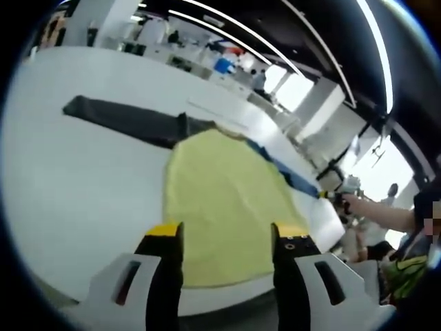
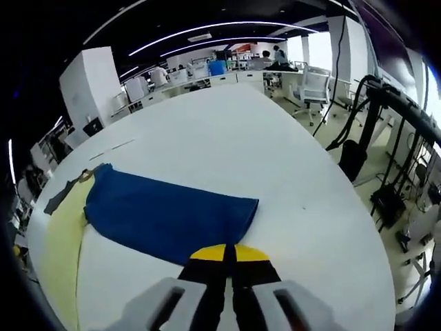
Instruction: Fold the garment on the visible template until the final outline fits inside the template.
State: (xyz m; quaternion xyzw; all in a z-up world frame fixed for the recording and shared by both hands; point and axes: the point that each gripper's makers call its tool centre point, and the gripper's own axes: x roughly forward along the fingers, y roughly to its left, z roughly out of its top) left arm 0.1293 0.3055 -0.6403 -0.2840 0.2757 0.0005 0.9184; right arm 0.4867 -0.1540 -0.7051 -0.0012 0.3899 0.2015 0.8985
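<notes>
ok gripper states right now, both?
Left gripper: open, holding nothing, above the yellow template.
Right gripper: shut at the blue garment edge; grip unclear.

White table (image 2: 275,165) — yellow template (image 1: 220,200), blue garment (image 2: 165,214), dark cloth (image 1: 131,118) on top

Left gripper (image 1: 227,238) agape, right gripper (image 2: 229,254) closed

On the white table (image 2: 275,158): one yellow template sheet (image 1: 220,200), one blue garment (image 2: 165,214), one dark grey garment (image 1: 131,118). Two grippers: left gripper (image 1: 226,238), right gripper (image 2: 229,253). One person's hand (image 1: 353,204).
</notes>
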